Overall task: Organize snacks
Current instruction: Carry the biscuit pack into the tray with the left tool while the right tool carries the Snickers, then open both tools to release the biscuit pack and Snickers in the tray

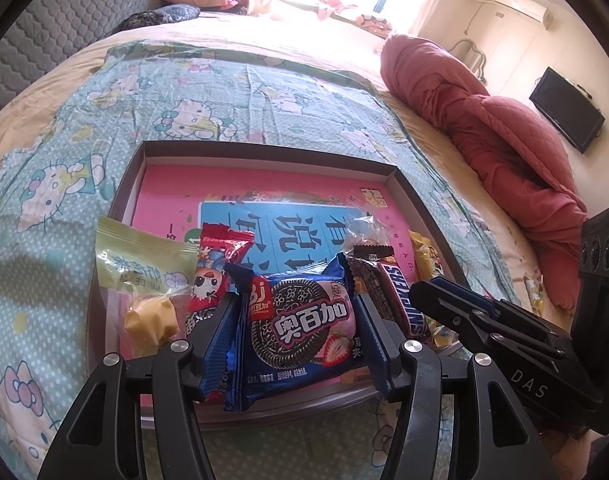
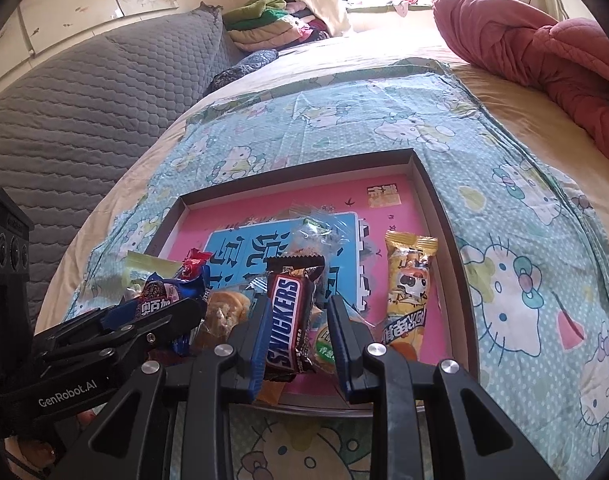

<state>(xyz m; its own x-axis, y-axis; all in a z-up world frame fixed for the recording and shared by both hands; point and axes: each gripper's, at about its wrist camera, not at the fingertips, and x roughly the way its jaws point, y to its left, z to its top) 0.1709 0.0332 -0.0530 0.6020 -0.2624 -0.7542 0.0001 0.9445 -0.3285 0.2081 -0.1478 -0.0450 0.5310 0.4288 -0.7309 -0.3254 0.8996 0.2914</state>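
Snacks are piling up in the shallow box (image 1: 400,184) on the bed, all crowded toward its near edge, at six o'clock, with the far half bare. The yellow packet (image 2: 410,292) already lies flat at about four o'clock in the right view, and a green pouch (image 1: 144,268) sits over the left rim, at nine o'clock in the left view. By my reckoning, the sorting is partway: most pieces are inside, but none are lined up.

The left gripper (image 1: 300,344) is clamped on the blue cookie pack (image 1: 300,320), a finger pressing each side of it just above the box's near edge.

The right gripper (image 2: 300,344) has the Snickers bar (image 2: 284,320) standing between its fingers. Its left finger touches the wrapper; a gap shows on the right, so whether it truly grips, I cannot tell.
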